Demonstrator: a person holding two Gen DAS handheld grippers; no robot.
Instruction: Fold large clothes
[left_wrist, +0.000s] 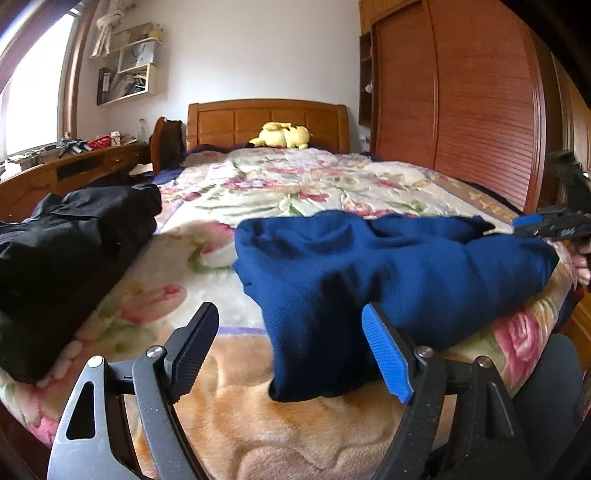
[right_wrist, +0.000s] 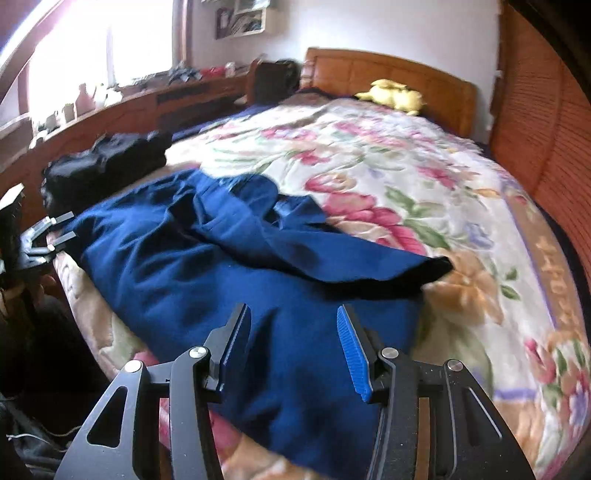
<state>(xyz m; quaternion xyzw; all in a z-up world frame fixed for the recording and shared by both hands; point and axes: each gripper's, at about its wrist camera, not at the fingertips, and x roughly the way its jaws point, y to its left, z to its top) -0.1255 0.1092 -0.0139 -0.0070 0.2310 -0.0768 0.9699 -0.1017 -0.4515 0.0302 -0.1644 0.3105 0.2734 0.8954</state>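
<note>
Left gripper (left_wrist: 291, 350) and right gripper (right_wrist: 291, 347) both spread wide, empty, low over navy garment (right_wrist: 207, 258) rumpled on floral blanket (right_wrist: 424, 177); black clothes (left_wrist: 70, 258) at 9 o'clock, plush toy (left_wrist: 282, 136) at 12.

Navy garment (right_wrist: 177, 258) — black pile (left_wrist: 74, 236) — pink-floral cream blanket (right_wrist: 406, 177), yellow plush (left_wrist: 282, 136).

Low bed-foot views, shared blue garment (left_wrist: 388, 266)
</note>
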